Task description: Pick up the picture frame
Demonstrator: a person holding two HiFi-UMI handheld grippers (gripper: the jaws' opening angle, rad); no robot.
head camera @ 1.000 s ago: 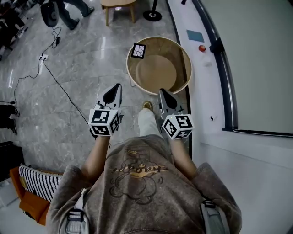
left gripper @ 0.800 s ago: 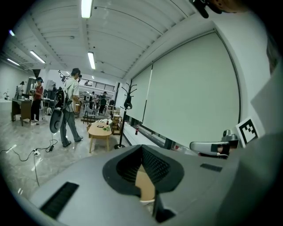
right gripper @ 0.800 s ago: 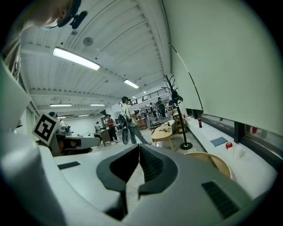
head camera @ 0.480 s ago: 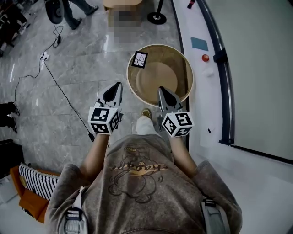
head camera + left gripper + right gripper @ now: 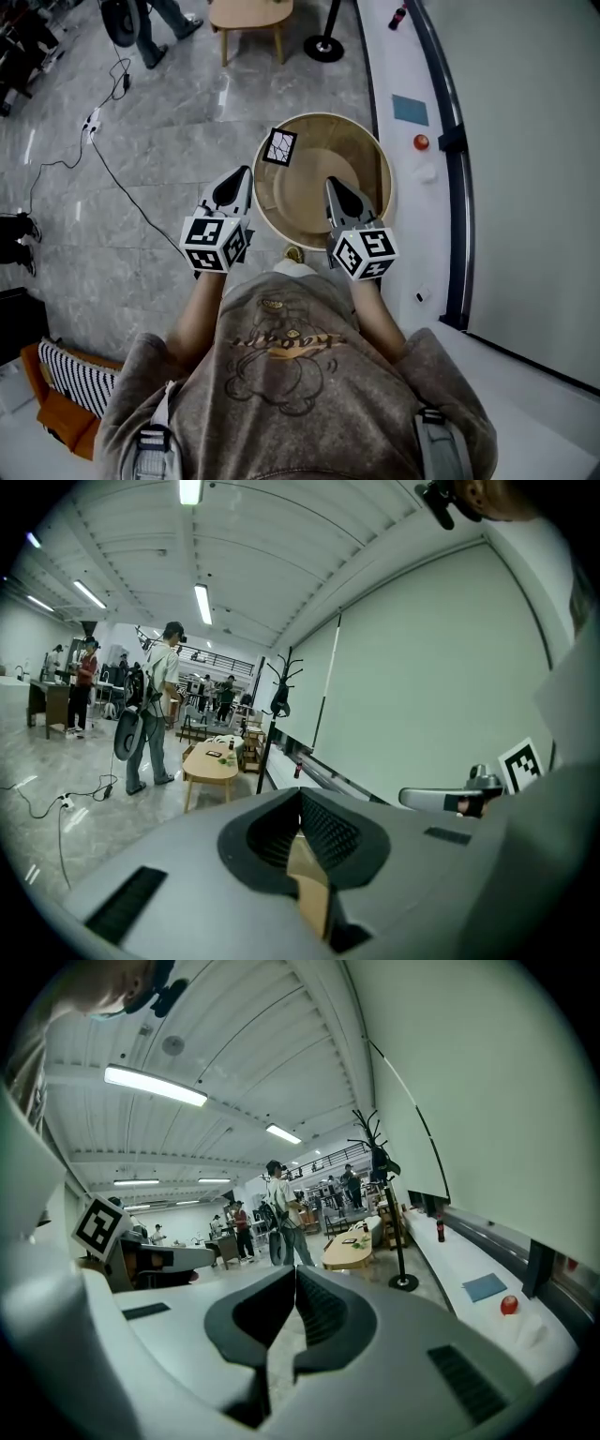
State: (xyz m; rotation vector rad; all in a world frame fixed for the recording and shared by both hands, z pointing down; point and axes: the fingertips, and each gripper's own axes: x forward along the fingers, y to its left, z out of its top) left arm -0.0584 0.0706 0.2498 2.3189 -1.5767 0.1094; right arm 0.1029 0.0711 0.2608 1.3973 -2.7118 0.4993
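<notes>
— Grey marbled floor tiles (image 5: 169,141) are slipping back underfoot. The round wooden tub (image 5: 384,164) is sitting much closer than a second ago, and both tong tips are now overlapping its near rim.

— So the approach is closing in. Where is the picture frame (image 5: 279,147) sitting?

— It is resting at the tub's far-left rim, not shifting, just beyond the left gripper (image 5: 239,180). It is showing as a small flat square with a dark border around a pale, cracked-looking face.

— And the tongs?

— The left gripper's jaws are pressing together on nothing, ribbed black pads meeting. The right gripper (image 5: 334,185) is looking the same, closed and empty, above the tub's smooth pale floor.

— Then I am judging that the jaws need opening before any reach. That thin, hard edge is asking for a careful pinch.
</notes>
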